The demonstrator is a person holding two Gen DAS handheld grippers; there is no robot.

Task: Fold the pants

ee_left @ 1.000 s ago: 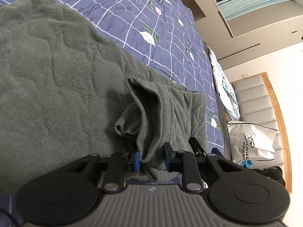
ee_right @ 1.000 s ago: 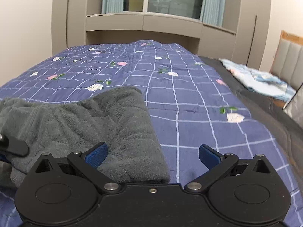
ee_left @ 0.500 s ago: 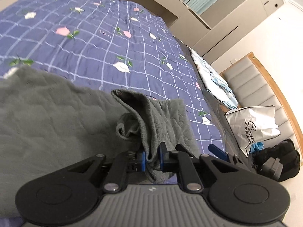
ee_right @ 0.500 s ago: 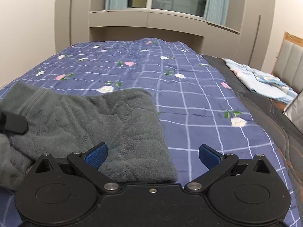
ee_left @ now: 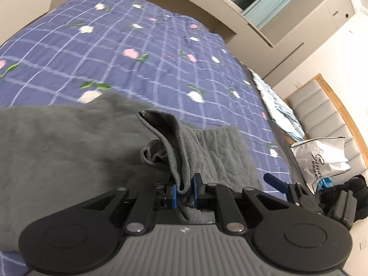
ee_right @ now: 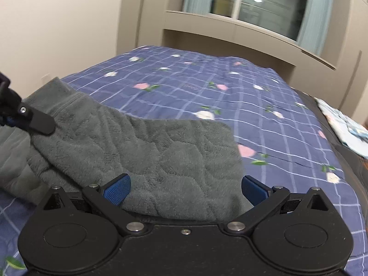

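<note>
Grey fleece pants [ee_left: 69, 149] lie spread on the blue checked flowered bed cover [ee_left: 138, 46]. My left gripper [ee_left: 185, 192] is shut on a bunched fold of the pants, which rises from between its blue pads and hangs off the bed. In the right wrist view the pants [ee_right: 161, 151] drape from the left gripper's finger [ee_right: 34, 119] at far left down to my right gripper [ee_right: 186, 188]. That gripper stands wide open, and the pants' end lies between its blue pads [ee_right: 117, 188]. One right-gripper finger [ee_left: 276, 181] shows in the left wrist view.
A white shopping bag [ee_left: 322, 158] and a black bag [ee_left: 345, 197] sit by the padded headboard [ee_left: 322, 105] at right. A light blue cloth [ee_right: 345, 126] lies on the bed's right side. A beige window ledge [ee_right: 230, 27] stands behind the bed.
The left jaws have narrowed onto the fold of pants. Both grippers have risen and rolled, lifting the fold; more of the bed and room shows. The right jaws stay wide.
</note>
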